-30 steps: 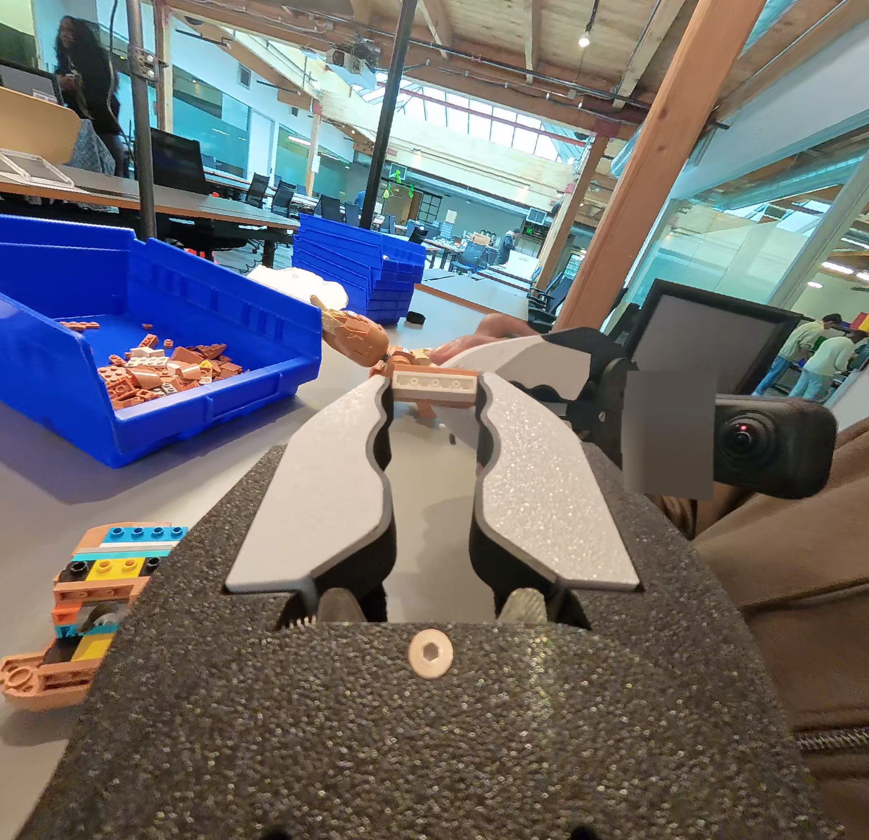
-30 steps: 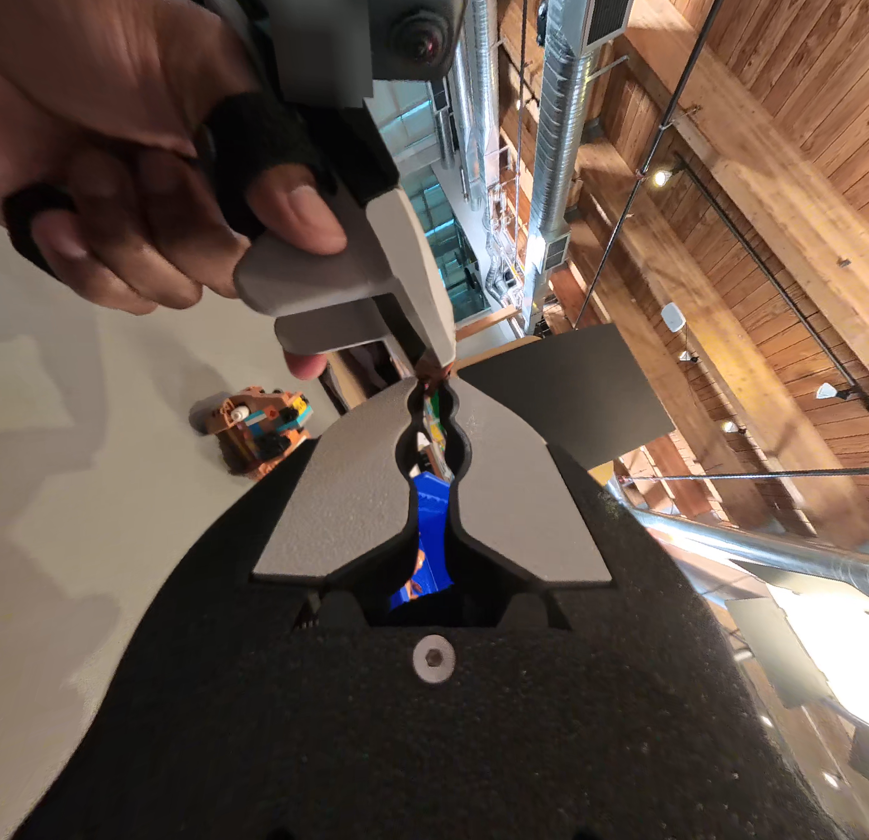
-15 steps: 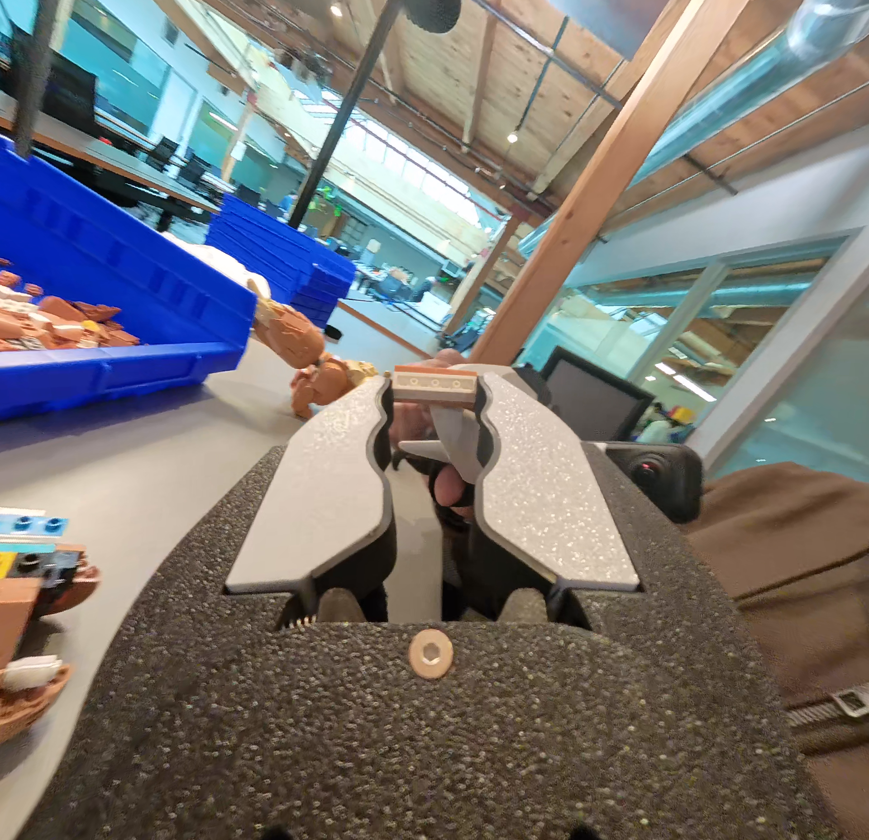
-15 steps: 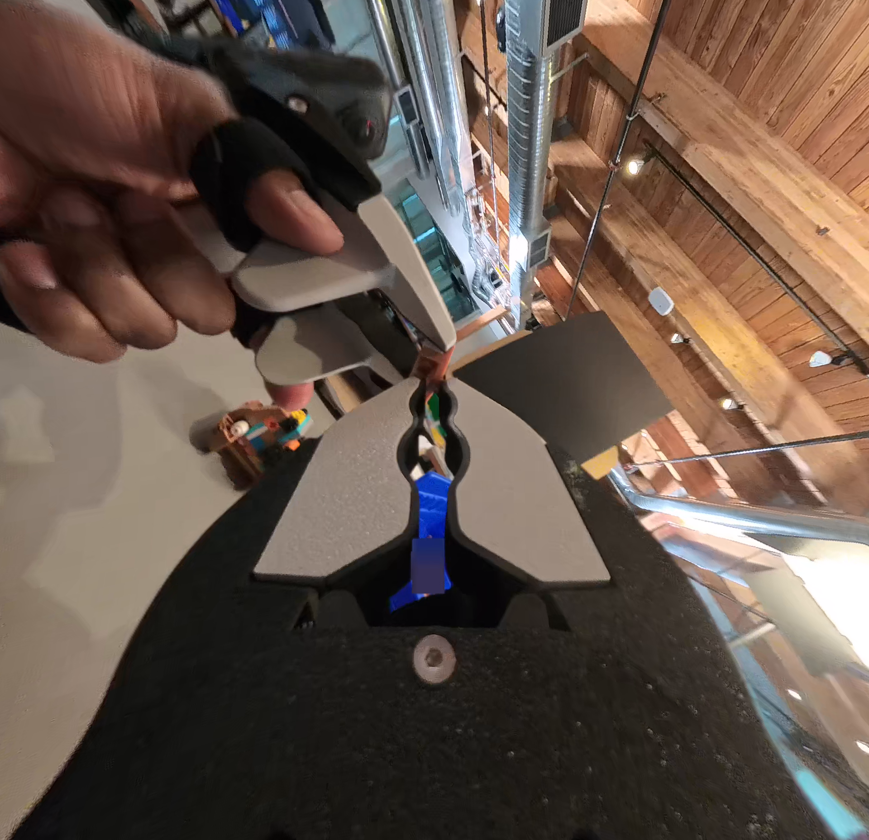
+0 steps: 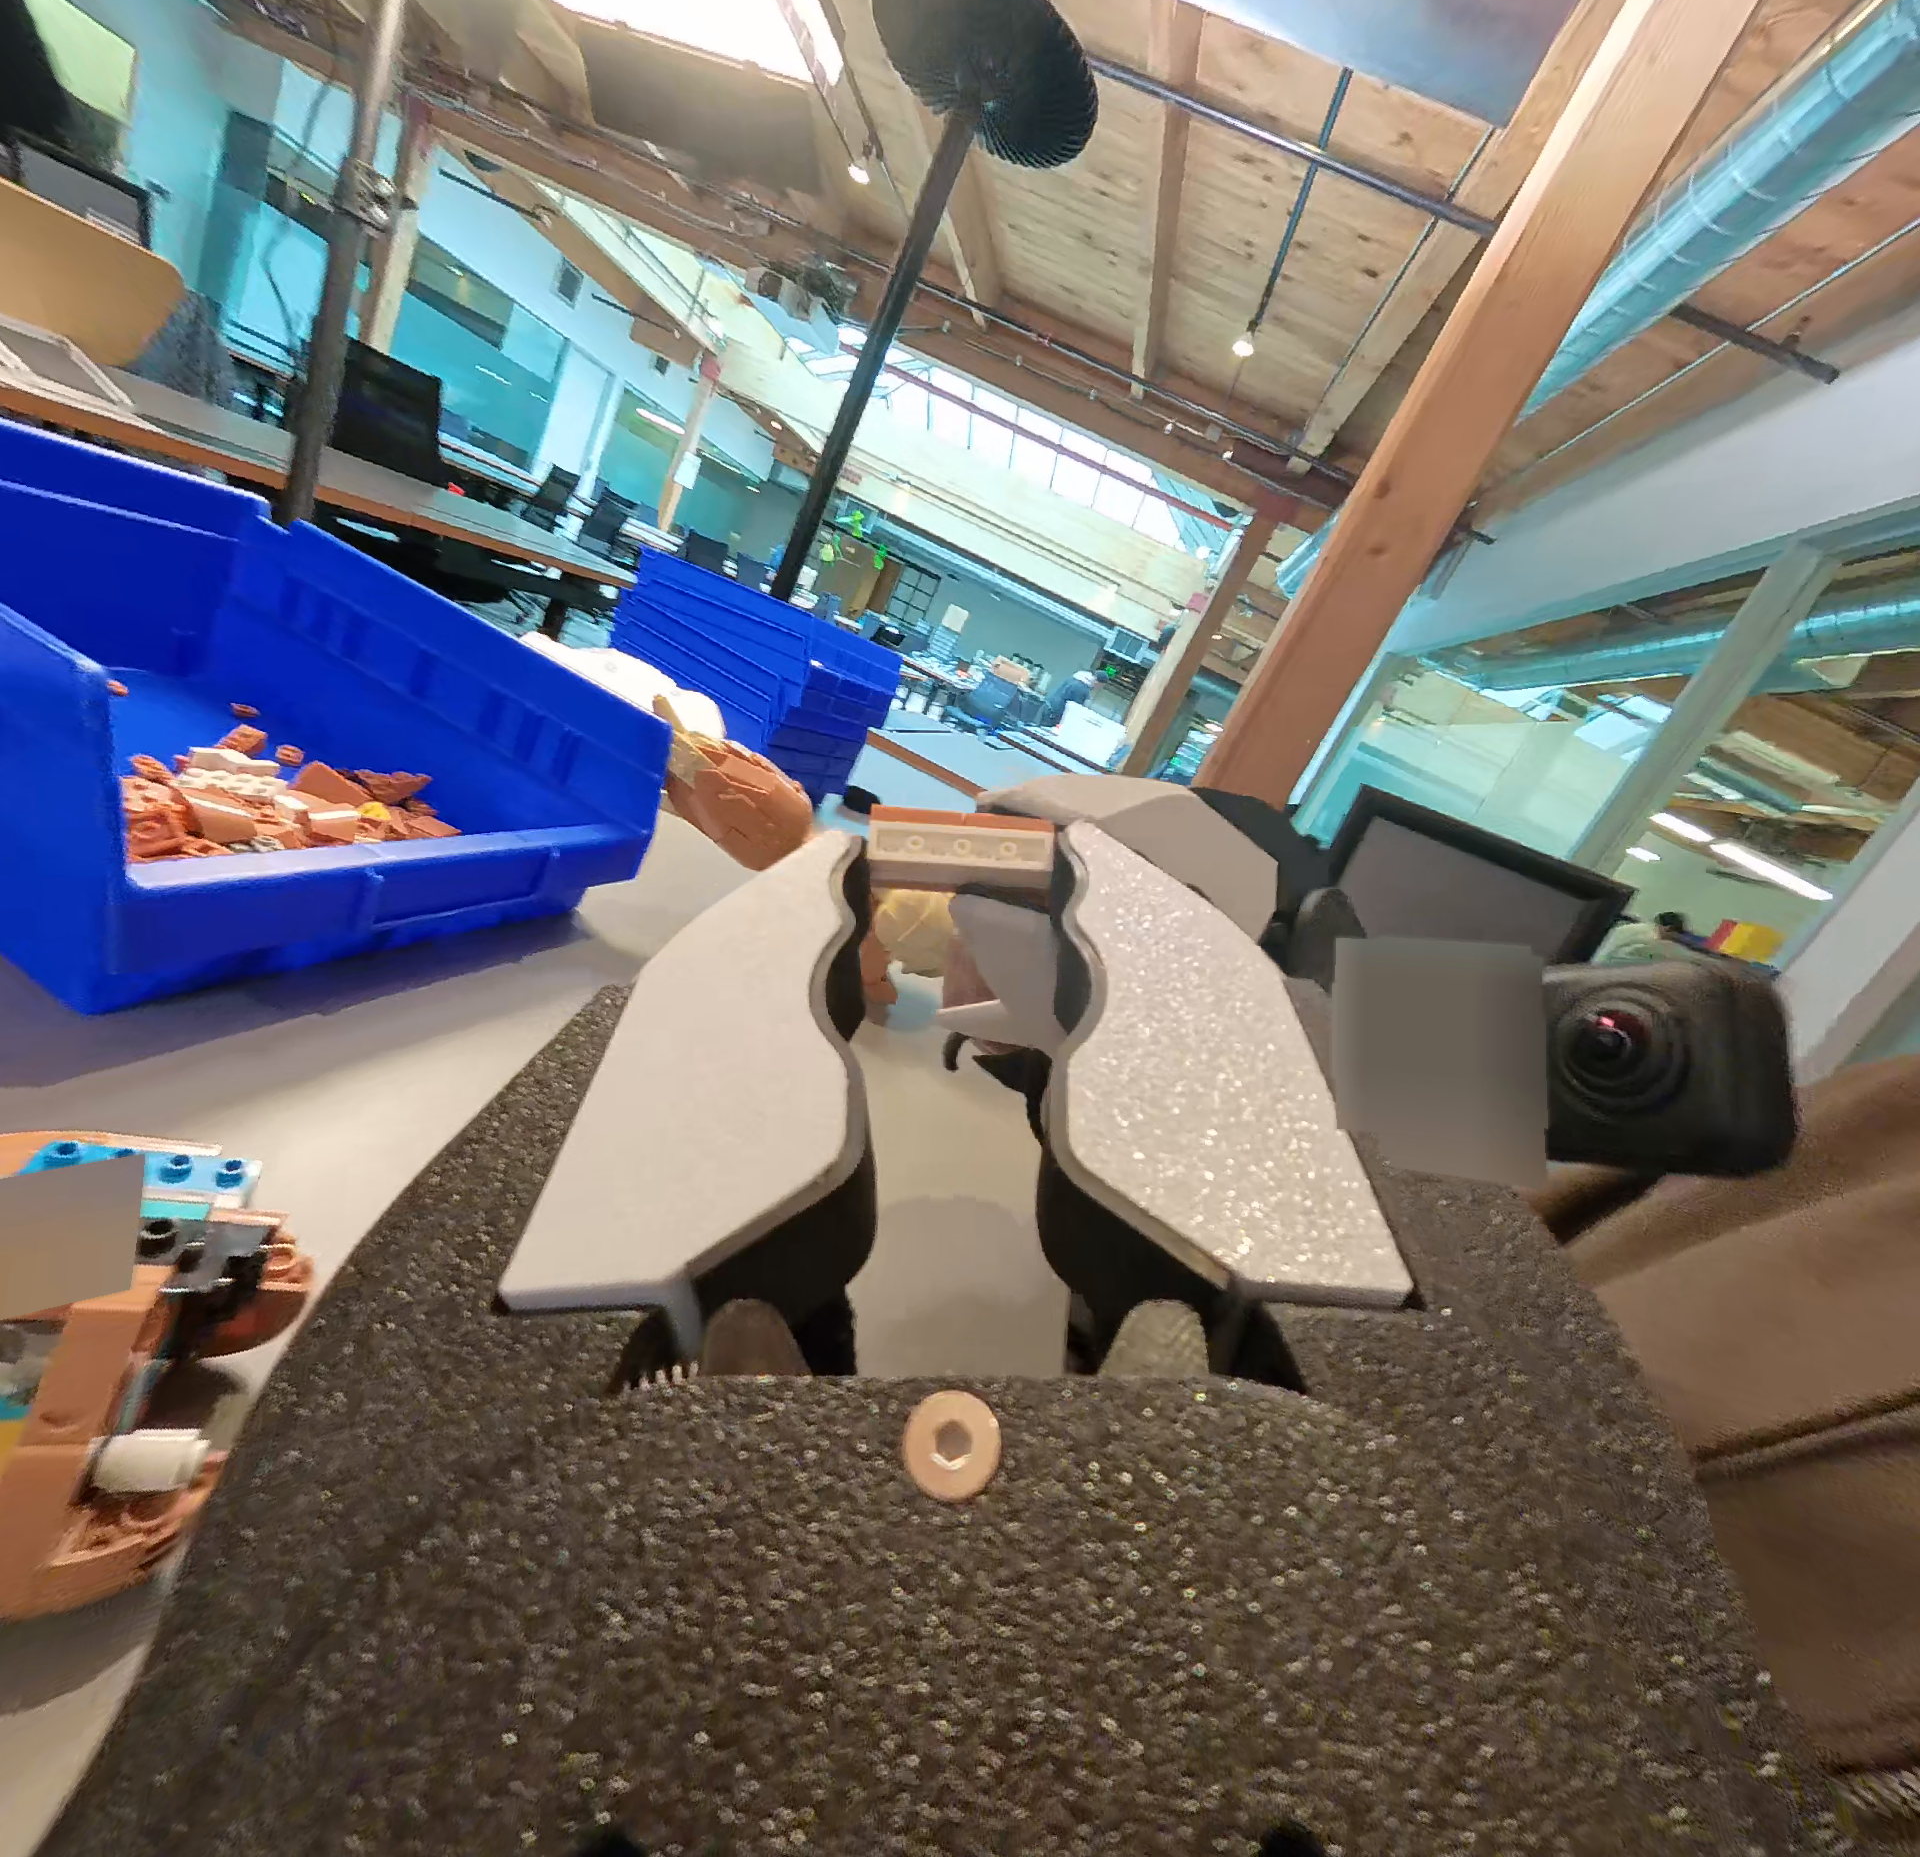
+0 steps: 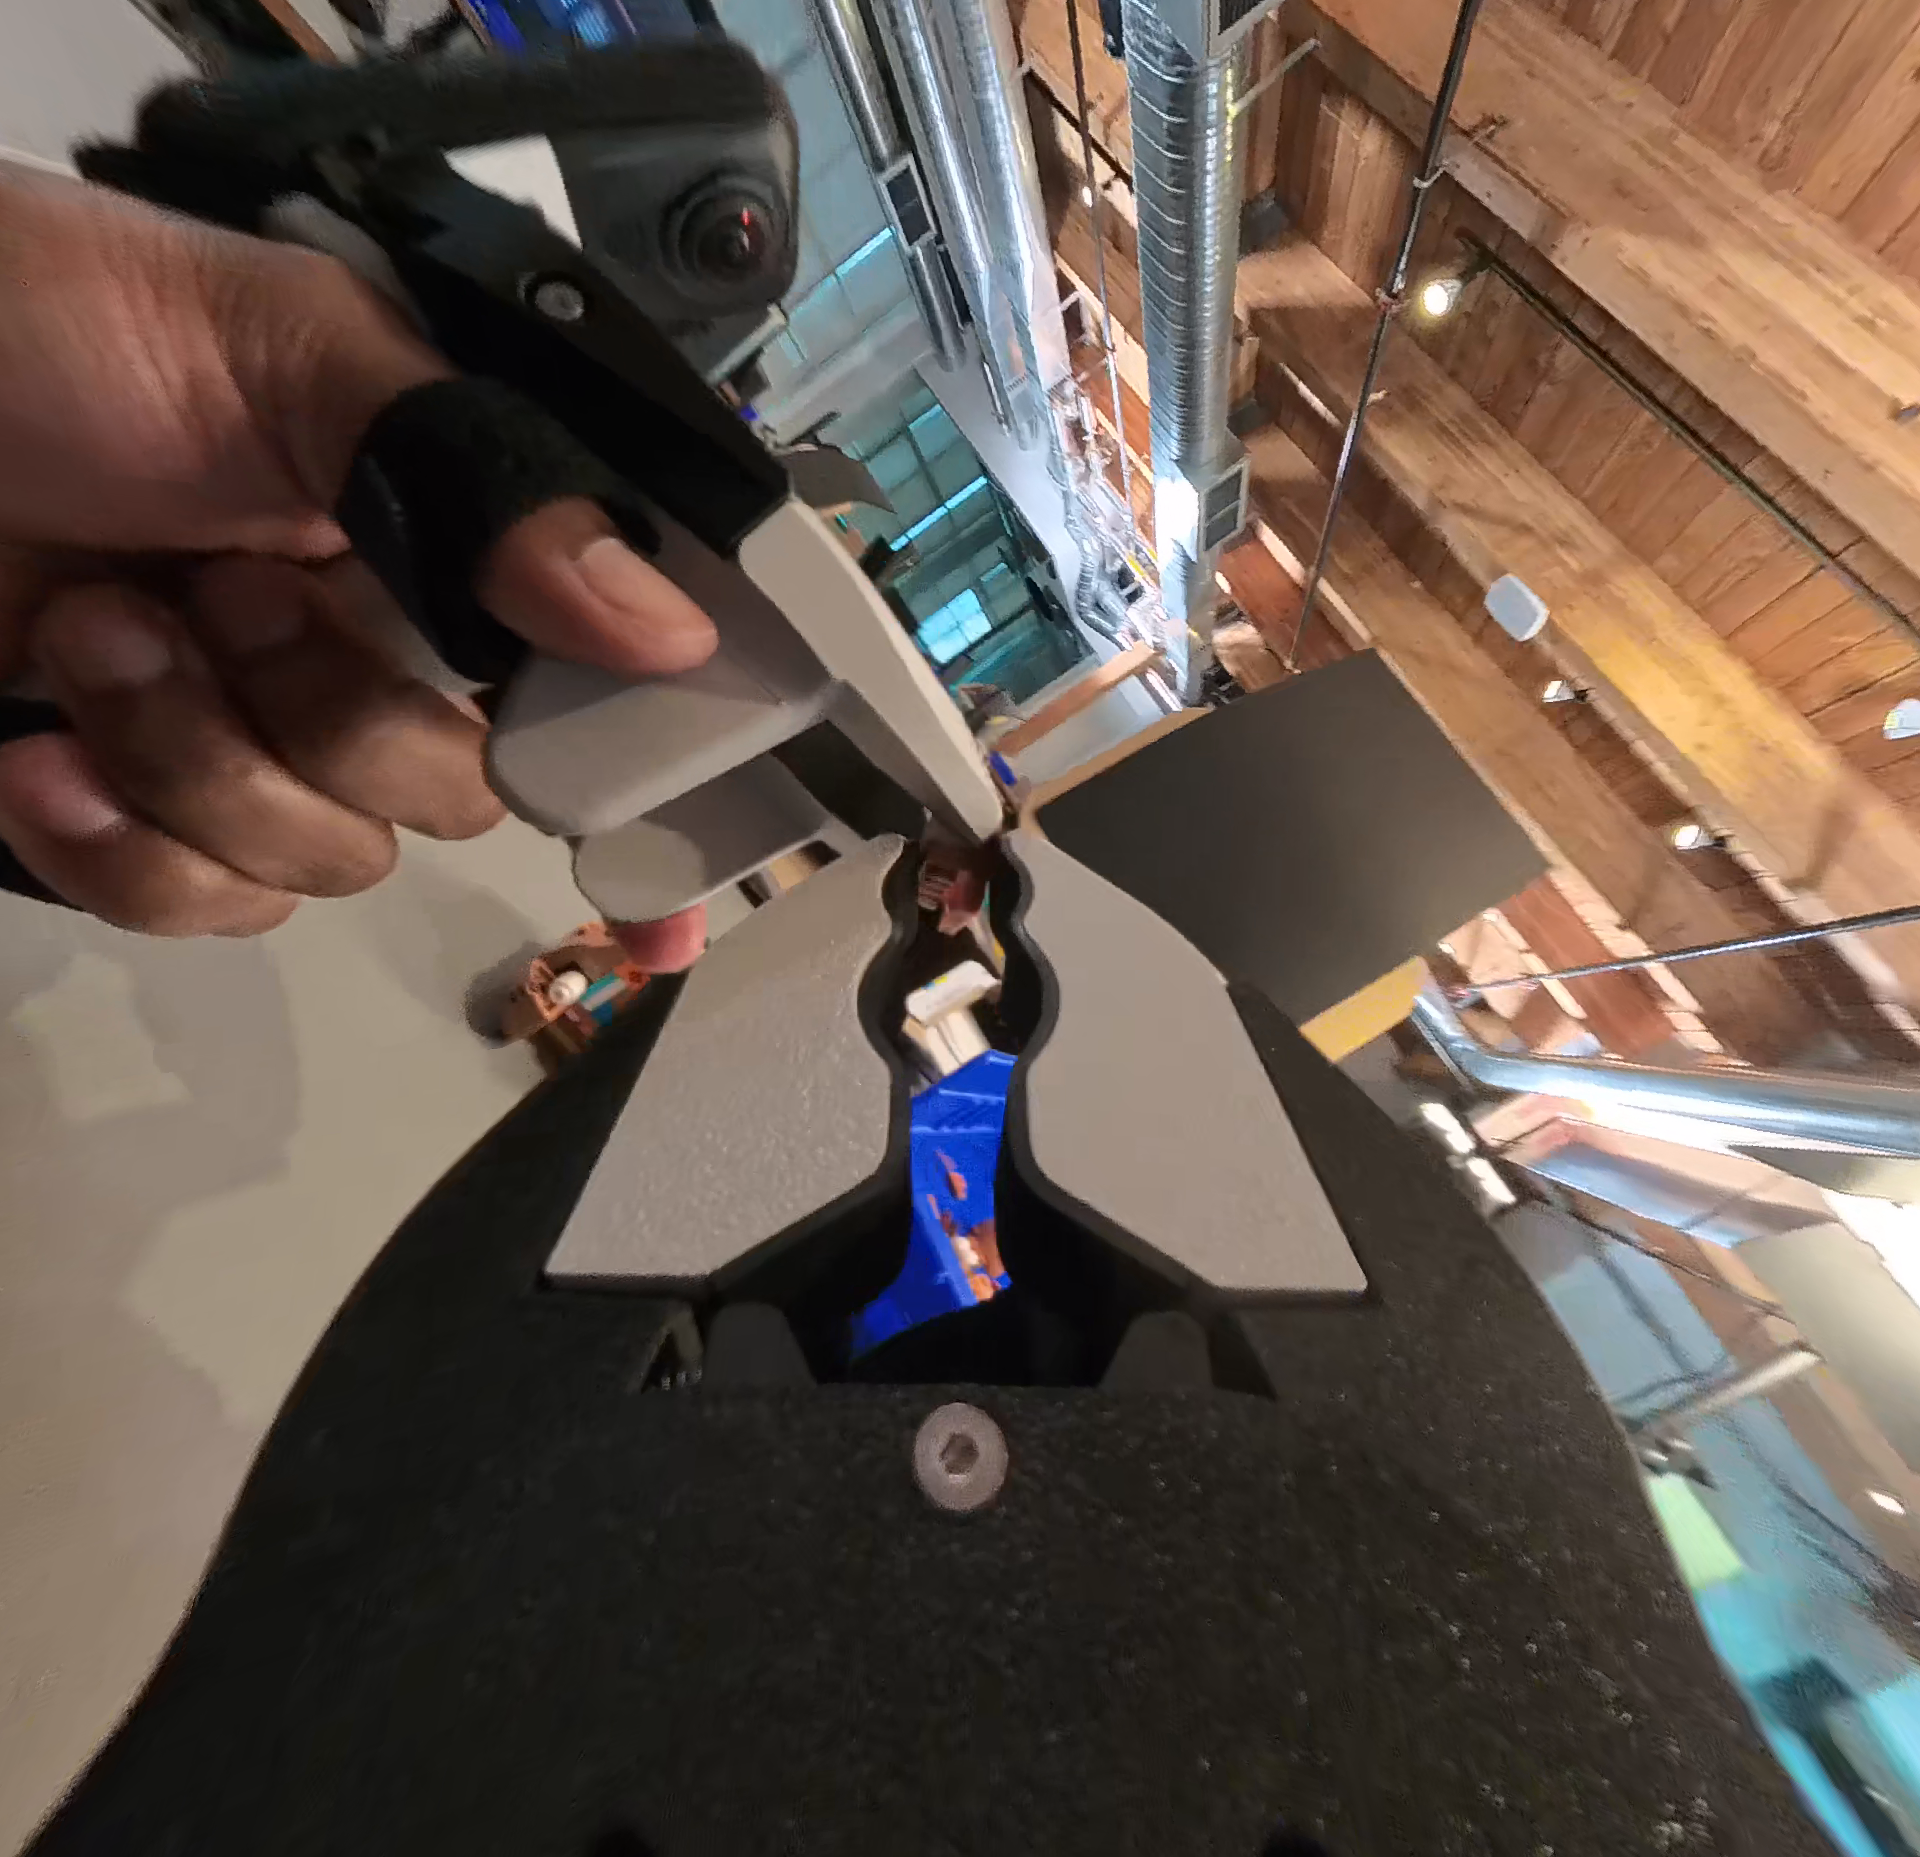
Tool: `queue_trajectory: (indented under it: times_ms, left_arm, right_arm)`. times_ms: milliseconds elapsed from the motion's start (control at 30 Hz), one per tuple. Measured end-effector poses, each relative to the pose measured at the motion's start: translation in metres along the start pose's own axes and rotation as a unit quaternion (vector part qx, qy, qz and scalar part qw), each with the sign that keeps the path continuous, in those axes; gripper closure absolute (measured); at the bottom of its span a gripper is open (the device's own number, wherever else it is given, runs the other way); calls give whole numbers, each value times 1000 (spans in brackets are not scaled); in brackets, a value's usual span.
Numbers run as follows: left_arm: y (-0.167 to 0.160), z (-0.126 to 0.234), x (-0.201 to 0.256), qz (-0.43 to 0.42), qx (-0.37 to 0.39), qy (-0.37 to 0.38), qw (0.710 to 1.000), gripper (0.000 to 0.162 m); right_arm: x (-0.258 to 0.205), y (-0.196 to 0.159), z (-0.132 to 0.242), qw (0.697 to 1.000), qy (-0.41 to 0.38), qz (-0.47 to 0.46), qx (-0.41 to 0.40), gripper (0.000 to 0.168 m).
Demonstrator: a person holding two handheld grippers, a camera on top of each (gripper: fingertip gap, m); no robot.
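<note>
Left tongs (image 5: 961, 877): narrow, clamped on a small tan-and-brown brick (image 5: 961, 849) held crosswise at the tips.
Left view, right tongs (image 5: 1023, 960): one grey finger shows just under the brick and the other behind it to the right; whether either touches the brick cannot be told.
Left view, surroundings: a blue bin (image 5: 468, 877) with loose bricks (image 5: 270, 810) sits ahead and to the left, and a brown figure (image 5: 743, 799) lies just left of the tips. A part-built model (image 5: 135, 1340) is low at the left and a brown sleeve (image 5: 1766, 1340) at the right, all over a grey table (image 5: 343, 1080).
Left view, change: the camera has dropped level since half a second ago, so the bin's contents show again. The brick has not shifted in the grip.
Right tongs (image 6: 951, 862): narrow, with a dark brown piece (image 6: 948, 880) between the tips. Whether they pinch it cannot be told.
Right view, left tongs (image 6: 982, 825): held by a hand (image 6: 208, 612), their tips meet the right tips from the upper left.
Right view, change: the gap looks a touch wider than half a second ago, and the left tongs have stayed at the tips.
</note>
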State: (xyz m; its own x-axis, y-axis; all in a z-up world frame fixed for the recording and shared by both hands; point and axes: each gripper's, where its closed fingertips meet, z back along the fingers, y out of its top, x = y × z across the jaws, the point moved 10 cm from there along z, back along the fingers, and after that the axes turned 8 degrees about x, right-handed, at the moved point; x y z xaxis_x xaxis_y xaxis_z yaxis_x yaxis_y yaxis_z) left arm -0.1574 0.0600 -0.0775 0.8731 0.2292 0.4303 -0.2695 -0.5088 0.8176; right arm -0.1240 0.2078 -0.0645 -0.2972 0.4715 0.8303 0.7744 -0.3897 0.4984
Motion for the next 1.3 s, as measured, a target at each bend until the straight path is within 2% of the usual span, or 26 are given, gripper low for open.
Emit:
queue_trajectory:
  times_ms: [267, 433, 500, 600, 700, 833, 1000, 1133, 1233, 1300]
  left_arm:
    - [-7, -2, -13, 176, 4, -72, 982, 129]
    - [-14, -4, -17, 233, 9, -91, 968, 129]
    - [-15, -4, -18, 240, 12, -92, 966, 129]
    - [-6, 5, -26, 252, 58, -86, 962, 129]
    - [2, 14, -32, 234, 70, -65, 968, 129]
    - [4, 13, -32, 231, 81, -82, 966, 128]
    - [-1, 10, -35, 229, 88, -101, 964, 128]
    - [-2, 11, -40, 233, 109, -115, 959, 129]
    - [-2, 11, -43, 229, 125, -121, 958, 128]
    - [-3, 12, -45, 239, 138, -127, 953, 128]
  right_arm:
    - [11, -6, 3, 991, 53, -117, 39, 158]
    - [14, -14, 5, 981, 67, -172, 62, 158]
    - [14, -16, 6, 979, 65, -182, 68, 158]
    - [23, -21, 13, 975, 36, -204, 81, 158]
    - [26, -26, 14, 980, 19, -185, 66, 158]
    - [22, -31, 9, 982, 22, -181, 58, 158]
    - [30, -42, 10, 964, 16, -251, 90, 158]
    - [58, -63, -6, 967, -21, -252, 21, 158]
    - [87, -97, -36, 966, -65, -219, -120, 156]
    - [96, -116, -54, 956, -54, -222, -183, 138]
